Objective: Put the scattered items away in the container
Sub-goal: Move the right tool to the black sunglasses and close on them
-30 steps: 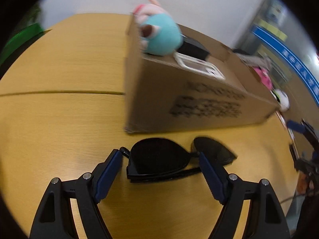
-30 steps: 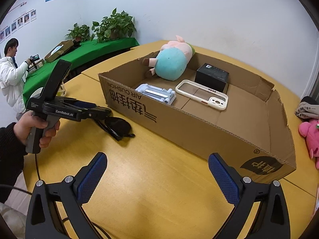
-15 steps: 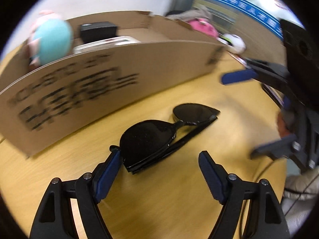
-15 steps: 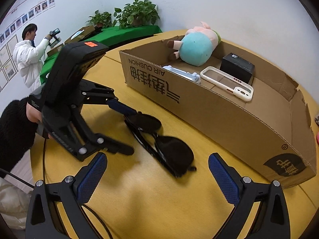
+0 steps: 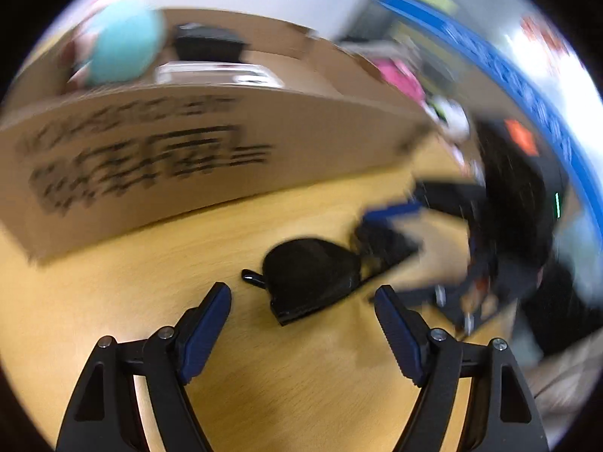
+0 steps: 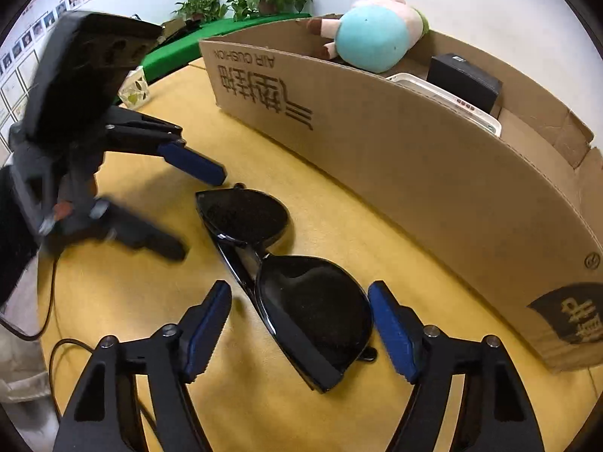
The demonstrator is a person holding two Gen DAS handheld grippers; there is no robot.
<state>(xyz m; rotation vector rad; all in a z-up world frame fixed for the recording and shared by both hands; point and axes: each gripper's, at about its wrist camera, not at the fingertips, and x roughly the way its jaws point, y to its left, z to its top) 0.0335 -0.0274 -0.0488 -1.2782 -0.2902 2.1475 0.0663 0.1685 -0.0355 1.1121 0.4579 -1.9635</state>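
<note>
box (image 6: 414, 158) – plush (image 6: 371, 39), case, black block | sunglasses (image 6: 301, 293) outside | both grippers' fingers apart

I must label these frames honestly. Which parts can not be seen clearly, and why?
- Left wrist view: motion blur smears the right gripper and the brown cardboard box print.
- Right wrist view: the box wall hides most of the white phone case.
- Black sunglasses: right pad contact unclear.
</note>
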